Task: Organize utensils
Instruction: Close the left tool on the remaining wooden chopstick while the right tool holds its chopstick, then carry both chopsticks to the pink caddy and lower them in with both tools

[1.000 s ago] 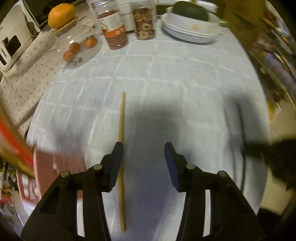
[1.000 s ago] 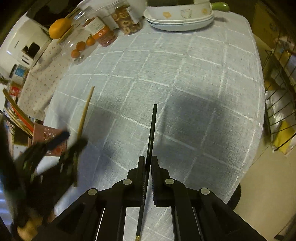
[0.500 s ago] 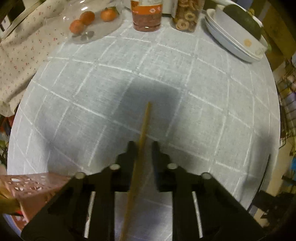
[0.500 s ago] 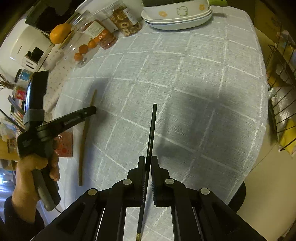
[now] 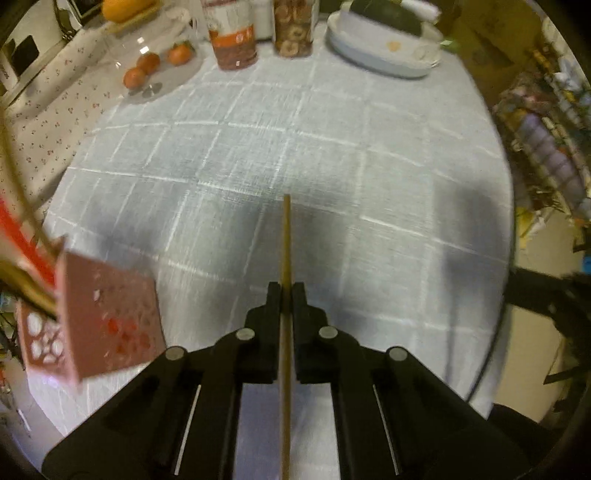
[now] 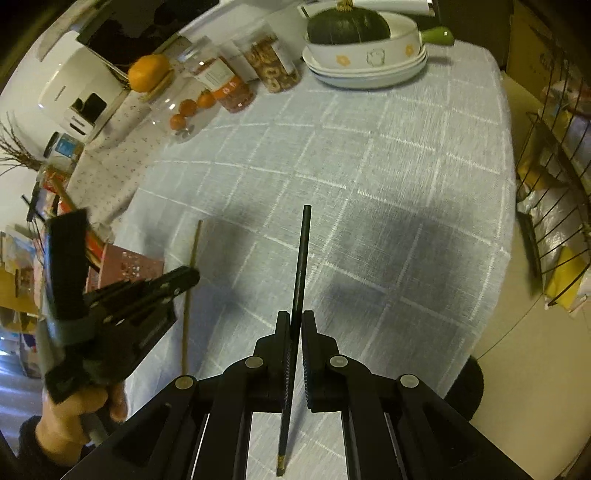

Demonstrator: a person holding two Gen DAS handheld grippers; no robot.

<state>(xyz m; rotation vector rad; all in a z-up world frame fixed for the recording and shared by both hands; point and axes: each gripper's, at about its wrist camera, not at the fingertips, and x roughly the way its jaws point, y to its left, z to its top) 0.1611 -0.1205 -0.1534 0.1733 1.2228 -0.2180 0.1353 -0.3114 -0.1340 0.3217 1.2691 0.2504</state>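
My left gripper (image 5: 286, 291) is shut on a wooden chopstick (image 5: 285, 236), which runs straight out between its pads above the grey checked tablecloth (image 5: 332, 155). To its left stands a pink cut-out utensil holder (image 5: 107, 321) with red and golden sticks in it. My right gripper (image 6: 293, 319) is shut on a black chopstick (image 6: 302, 254) that points away over the cloth. In the right wrist view, the left gripper (image 6: 190, 277), in a person's hand (image 6: 70, 417), holds the wooden chopstick (image 6: 195, 243) beside the pink holder (image 6: 125, 266).
At the far edge of the table are stacked white dishes (image 6: 365, 70) with a green squash (image 6: 347, 26), two jars (image 6: 273, 62), and a glass dome over small oranges (image 6: 188, 107). A white appliance (image 6: 74, 92) stands at the back left. A wire rack (image 6: 554, 206) is to the right.
The left gripper's jaws closed on the wooden chopstick and swung with it toward the pink holder. The right gripper rose a little, still gripping the black chopstick.
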